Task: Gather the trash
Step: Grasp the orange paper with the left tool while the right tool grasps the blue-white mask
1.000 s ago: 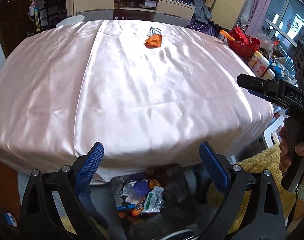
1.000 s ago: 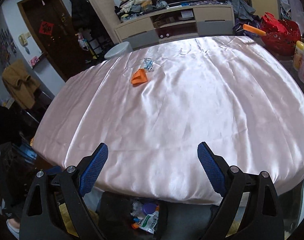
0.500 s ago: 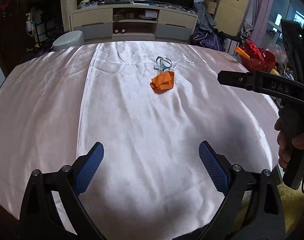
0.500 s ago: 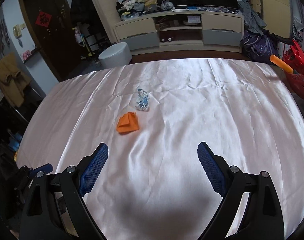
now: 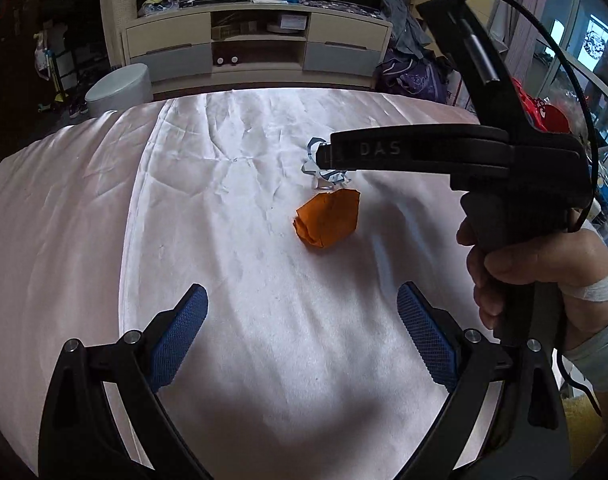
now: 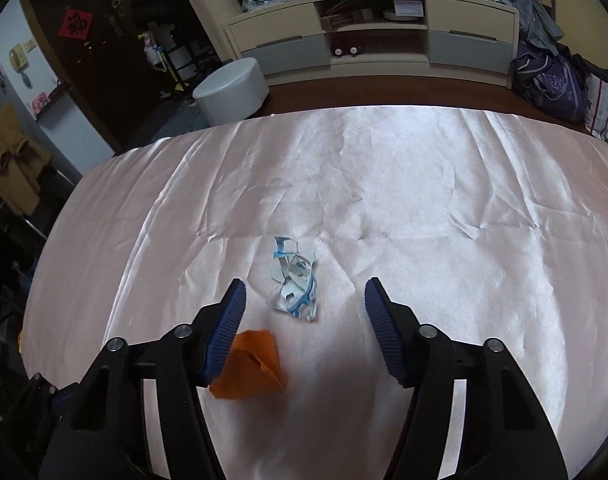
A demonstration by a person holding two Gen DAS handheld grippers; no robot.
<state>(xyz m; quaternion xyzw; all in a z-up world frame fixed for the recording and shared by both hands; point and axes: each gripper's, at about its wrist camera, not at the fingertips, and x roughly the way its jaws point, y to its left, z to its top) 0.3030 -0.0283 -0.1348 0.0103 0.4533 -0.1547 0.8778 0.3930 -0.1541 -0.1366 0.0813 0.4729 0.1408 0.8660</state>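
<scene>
Wrapper (image 6: 293, 282) between closing right claw (image 6: 304, 306)

Dim indoor light, daylight entering from windows (image 5: 592, 44) at right, bright sheen and glare on the satin tablecloth (image 6: 404, 200), soft dark shadows pooling near the lower frame, strong fisheye bending and black vignetting at edges, background murky.

Orange paper (image 6: 247, 368) partly hidden behind the right gripper's (image 6: 304, 336) left finger, blue-white wrapper (image 5: 328, 176) half covered by that gripper's side in the left view
</scene>
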